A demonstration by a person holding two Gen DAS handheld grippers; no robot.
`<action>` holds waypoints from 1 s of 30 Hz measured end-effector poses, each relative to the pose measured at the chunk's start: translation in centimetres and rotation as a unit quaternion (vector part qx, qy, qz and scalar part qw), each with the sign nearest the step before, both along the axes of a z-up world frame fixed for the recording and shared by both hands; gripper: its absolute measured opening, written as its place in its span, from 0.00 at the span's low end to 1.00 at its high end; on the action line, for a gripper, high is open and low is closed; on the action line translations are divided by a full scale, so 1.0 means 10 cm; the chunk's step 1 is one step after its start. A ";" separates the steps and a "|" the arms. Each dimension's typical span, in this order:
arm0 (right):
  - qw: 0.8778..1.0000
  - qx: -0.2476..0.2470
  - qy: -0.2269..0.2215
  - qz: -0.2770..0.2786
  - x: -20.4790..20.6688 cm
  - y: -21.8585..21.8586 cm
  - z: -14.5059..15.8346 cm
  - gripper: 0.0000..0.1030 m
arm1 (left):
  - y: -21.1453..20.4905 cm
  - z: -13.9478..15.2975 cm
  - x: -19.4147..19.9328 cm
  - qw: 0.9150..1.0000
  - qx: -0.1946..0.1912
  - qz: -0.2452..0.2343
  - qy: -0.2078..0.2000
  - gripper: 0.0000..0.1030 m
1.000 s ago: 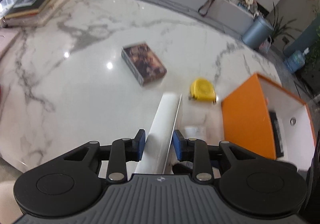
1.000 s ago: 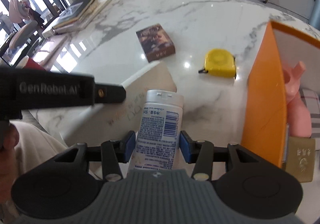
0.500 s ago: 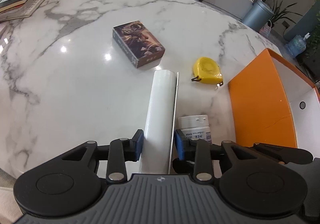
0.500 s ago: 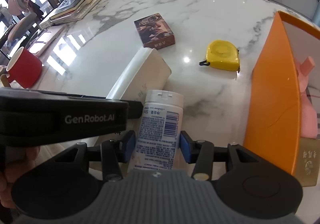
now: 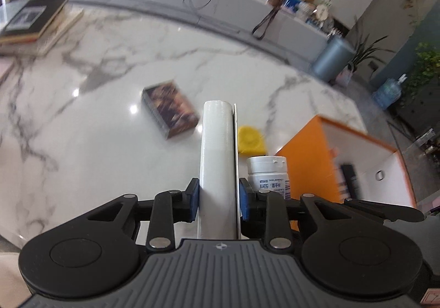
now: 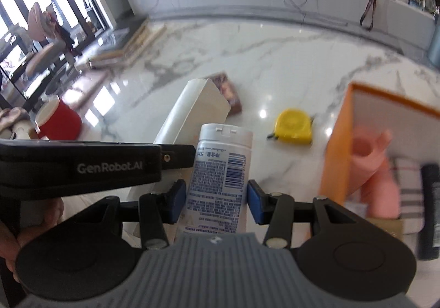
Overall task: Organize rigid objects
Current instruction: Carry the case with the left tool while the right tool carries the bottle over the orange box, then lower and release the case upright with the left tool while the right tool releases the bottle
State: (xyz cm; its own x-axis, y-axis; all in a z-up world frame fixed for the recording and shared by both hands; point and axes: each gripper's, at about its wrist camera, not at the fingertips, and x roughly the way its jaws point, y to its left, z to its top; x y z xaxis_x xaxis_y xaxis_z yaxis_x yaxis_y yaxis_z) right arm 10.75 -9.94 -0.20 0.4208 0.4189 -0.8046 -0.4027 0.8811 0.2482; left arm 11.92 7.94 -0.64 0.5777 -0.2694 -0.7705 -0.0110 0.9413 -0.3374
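Observation:
My left gripper (image 5: 218,199) is shut on a long white flat box (image 5: 218,159), held above the marble table. My right gripper (image 6: 217,199) is shut on a white tube with a barcode label (image 6: 220,170), close to the right of the box; the tube also shows in the left wrist view (image 5: 268,173) and the box in the right wrist view (image 6: 195,113). A yellow tape measure (image 6: 293,126) and a dark picture box (image 5: 170,111) lie on the table. An orange box (image 6: 338,148) stands at the right with a pink item (image 6: 376,170) and other things inside.
A red mug (image 6: 59,122) stands at the left table edge. Stacked books (image 5: 35,22) lie at the far left. A grey bin (image 5: 331,59) and plants stand beyond the table. The marble table (image 5: 82,143) curves away at the front.
Both grippers have lifted and tilted up, so more of the room shows. The white box and the tube stay gripped, side by side. The orange box looks closer.

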 end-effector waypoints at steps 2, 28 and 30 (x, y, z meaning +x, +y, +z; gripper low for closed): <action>1.000 0.005 -0.014 -0.010 0.00 -0.12 0.15 0.46 | -0.07 0.13 -0.01 1.000 -0.003 -0.006 -0.015 0.31; 0.985 -0.145 -0.024 -0.091 0.10 -2.19 0.11 0.47 | -1.91 -0.02 0.57 0.982 -0.098 -0.158 0.000 0.32; 0.984 -0.157 -0.017 -0.086 0.12 -2.28 0.04 0.47 | -2.00 -0.08 0.62 0.982 -0.100 -0.162 0.005 0.32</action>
